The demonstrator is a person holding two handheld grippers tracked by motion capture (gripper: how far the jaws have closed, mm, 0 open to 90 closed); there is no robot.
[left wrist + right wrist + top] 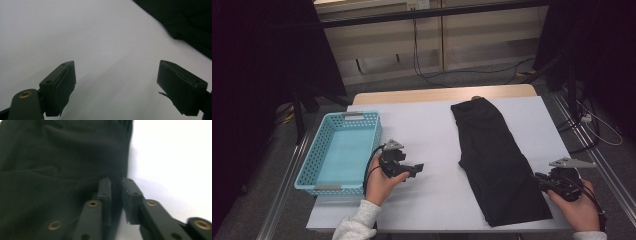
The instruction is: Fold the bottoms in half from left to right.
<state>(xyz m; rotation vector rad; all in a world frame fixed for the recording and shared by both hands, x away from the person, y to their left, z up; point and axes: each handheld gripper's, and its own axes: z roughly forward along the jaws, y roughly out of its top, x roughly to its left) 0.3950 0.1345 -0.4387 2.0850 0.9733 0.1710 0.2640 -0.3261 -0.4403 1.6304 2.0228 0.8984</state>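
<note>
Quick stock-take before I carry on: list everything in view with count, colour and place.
garment: one, black, folded long, right half of the table
basket: one, light blue, left side of the table, looks empty
table: one, white cover, wooden strip at the far edge
cables: several, black, on the floor beyond the table
left gripper: one, black, jaws wide open over the bare cover
right gripper: one, black, jaws nearly closed at the garment's right edge
</note>
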